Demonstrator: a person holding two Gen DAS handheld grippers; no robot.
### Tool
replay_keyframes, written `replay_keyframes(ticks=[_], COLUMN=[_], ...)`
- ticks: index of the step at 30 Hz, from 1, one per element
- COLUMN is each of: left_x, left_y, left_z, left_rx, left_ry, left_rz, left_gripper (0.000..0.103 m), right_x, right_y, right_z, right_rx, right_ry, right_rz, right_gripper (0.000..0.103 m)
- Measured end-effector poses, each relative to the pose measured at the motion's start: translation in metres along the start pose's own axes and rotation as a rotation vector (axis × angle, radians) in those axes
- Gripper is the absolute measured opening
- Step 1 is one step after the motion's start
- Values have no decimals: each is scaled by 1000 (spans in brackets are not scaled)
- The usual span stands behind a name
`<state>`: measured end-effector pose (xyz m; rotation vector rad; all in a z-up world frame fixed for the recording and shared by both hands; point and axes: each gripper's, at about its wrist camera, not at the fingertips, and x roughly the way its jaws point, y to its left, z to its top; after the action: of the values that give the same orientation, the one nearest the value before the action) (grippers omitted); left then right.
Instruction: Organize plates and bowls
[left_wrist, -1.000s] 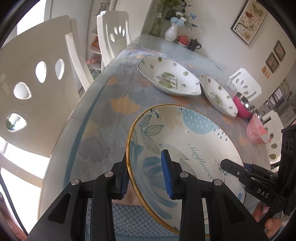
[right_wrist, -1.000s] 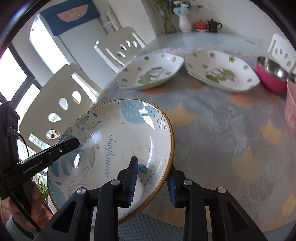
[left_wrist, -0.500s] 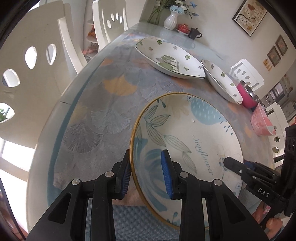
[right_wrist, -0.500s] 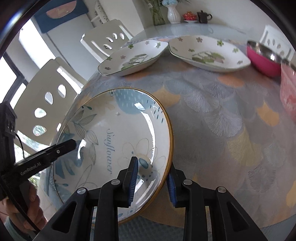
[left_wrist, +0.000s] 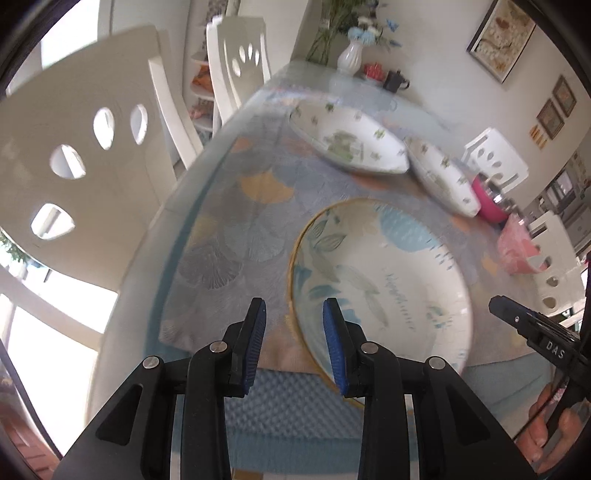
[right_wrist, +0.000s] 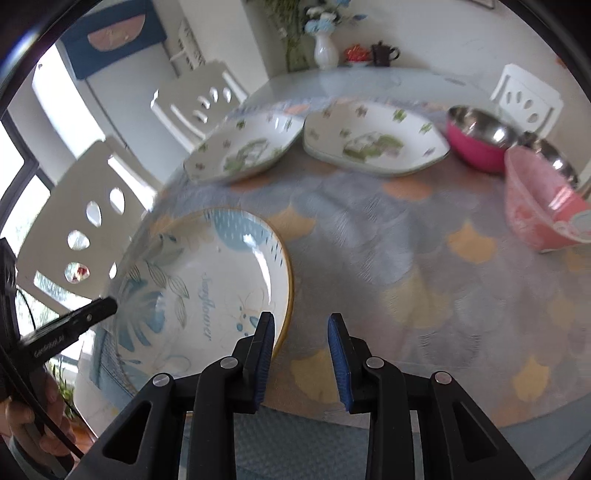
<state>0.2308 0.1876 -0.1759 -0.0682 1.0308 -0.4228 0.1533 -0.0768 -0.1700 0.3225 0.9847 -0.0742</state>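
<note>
while both released hand-held grippers flank the leaf plate (left_wrist: 388, 288), only the right view shows the steel bowl (right_wrist: 554, 155).

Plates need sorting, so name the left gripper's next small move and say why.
Probably lift the left gripper straight up: the rim of the round gold-rimmed floral plate sits between its open fingers, so sideways travel could knock it.

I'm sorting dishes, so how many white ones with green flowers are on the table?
2: side by side mid-table, left dish and right dish; another may hide beneath.
</note>
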Motion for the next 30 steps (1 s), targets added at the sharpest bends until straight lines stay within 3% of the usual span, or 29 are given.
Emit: replay_keyframes(ticks=[5, 7, 8, 10, 11, 12, 13, 15, 18, 22, 23, 25, 30], left_x=[-49, -69, -83, -105, -116, -125, -136, -152, -172, -189, -190, -187, -174], left_y=[-14, -21, -26, -34, -37, -41, -44, -53, -69, -98, -105, -112, -122], left_z=[16, 27, 34, 48, 54, 61, 68, 80, 99, 113, 115, 117, 128], left_rx=[18, 35, 47, 66, 72, 75, 73, 81, 114, 197, 212, 226, 265], left_ry=[-101, -146, -182, -242, -272, -298, -331, -379, -419, -475, -485, -498, -451], left_rz=[-45, -69, -87, -105, -112, -119, -136, -174, -203, -154, -126, -102, -169], left_gripper=[30, 30, 30, 38, 45, 58, 64, 67, 67, 70, 77, 78, 78], right_x=[-52, -75, -89, -119, -130, -143, -155, -173, -196, -216, -217, -214, -190], right_y=[11, 17, 19, 25, 29, 32, 36, 42, 48, 56, 57, 56, 43], right_z=[15, 24, 29, 39, 44, 50, 55, 63, 72, 82, 85, 92, 103], right_rx=[-17, -31, -35, -40, -41, -41, -39, -23, 23, 60, 67, 86, 141], right_ry=[-120, -181, -219, -304, -336, -367, -395, -440, -499, -530, -523, -484, -383], right_rz=[-21, -32, -30, -16, -6, 6, 21, 53, 76, -8, -40, -89, -105], right_gripper=[32, 40, 48, 56, 58, 60, 62, 71, 72, 75, 77, 77, 77])
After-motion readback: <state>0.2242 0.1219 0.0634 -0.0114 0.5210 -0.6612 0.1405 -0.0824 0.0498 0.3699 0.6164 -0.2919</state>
